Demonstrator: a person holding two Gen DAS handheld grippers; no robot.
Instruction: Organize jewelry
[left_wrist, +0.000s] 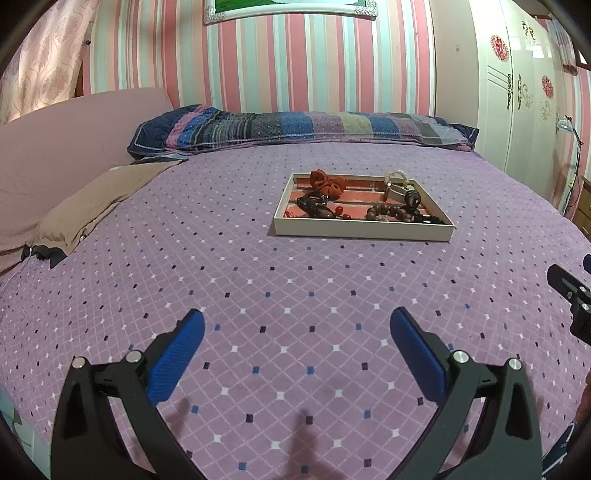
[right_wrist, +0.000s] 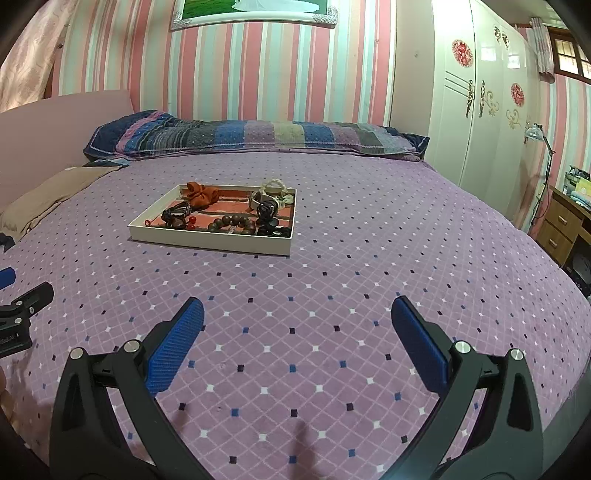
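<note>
A shallow white tray (left_wrist: 360, 230) (right_wrist: 207, 242) lies on the purple bed, far ahead of both grippers. It holds an orange scrunchie (left_wrist: 327, 181) (right_wrist: 202, 195), a brown bead bracelet (left_wrist: 388, 213) (right_wrist: 231, 223), a dark bracelet with red beads (left_wrist: 317, 208) (right_wrist: 177, 218), a white bead string (left_wrist: 397, 176) (right_wrist: 275, 184) and black pieces (left_wrist: 413, 199) (right_wrist: 266, 212). My left gripper (left_wrist: 297, 325) is open and empty above the bedspread. My right gripper (right_wrist: 297, 314) is open and empty too, to the right of the left one.
The bed has a purple diamond-pattern spread (left_wrist: 258, 295). A striped pillow (left_wrist: 295, 127) lies at the headboard end, a brown cloth (left_wrist: 96, 206) at the left. A white wardrobe (right_wrist: 476, 110) and a wooden drawer unit (right_wrist: 561, 229) stand at the right.
</note>
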